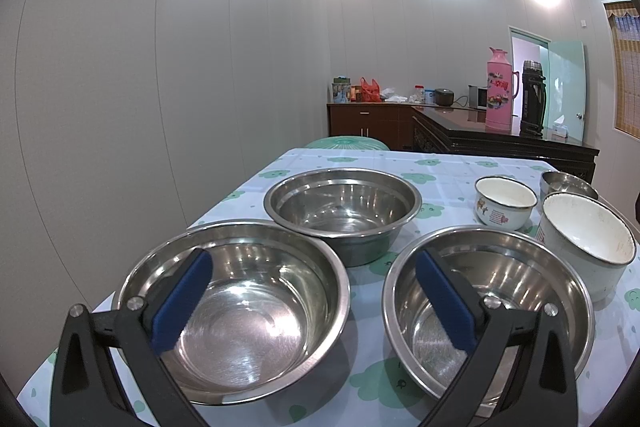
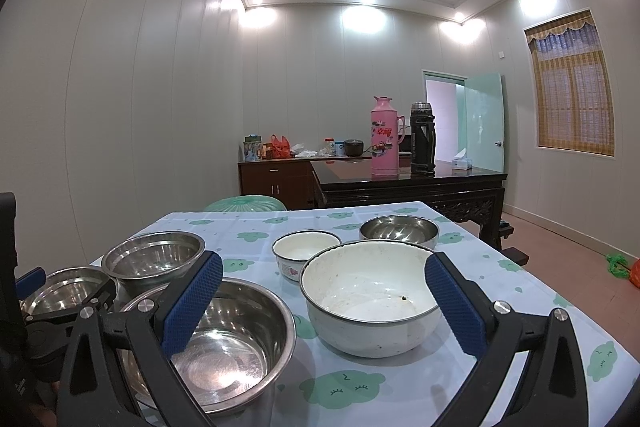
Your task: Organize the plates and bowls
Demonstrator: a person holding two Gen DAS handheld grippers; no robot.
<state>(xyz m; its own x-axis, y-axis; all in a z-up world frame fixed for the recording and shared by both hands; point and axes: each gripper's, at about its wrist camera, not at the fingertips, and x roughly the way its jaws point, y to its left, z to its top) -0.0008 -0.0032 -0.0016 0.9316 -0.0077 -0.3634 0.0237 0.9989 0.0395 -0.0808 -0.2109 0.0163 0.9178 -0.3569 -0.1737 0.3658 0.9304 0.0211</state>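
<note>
Nothing is stacked yet: all six bowls sit apart on the counter [image 2: 400, 391], so by the look of it the sorting has hardly begun. No plates show in either view.

Take the big white bowl [image 2: 370, 297] as the landmark. Just left of it sits a steel bowl [image 2: 216, 343], and beyond that one a second steel bowl [image 2: 154, 257], with a third [image 1: 232, 311] further left at the counter's near corner. Behind the white bowl stand a small white bowl [image 2: 306, 253] and a small steel bowl [image 2: 399, 230], near each other but not touching.

The left gripper [image 1: 316, 301] hangs above the gap between the two nearest steel bowls, its jaws spread wide and holding nothing. The right gripper [image 2: 324, 307] faces the big white bowl, its jaws also spread wide and empty, one finger over the steel bowl on the left and the other over the white bowl's right rim.

Left to do, I judge: nest the three large steel bowls, and group the white ones and the small steel one by size.
</note>
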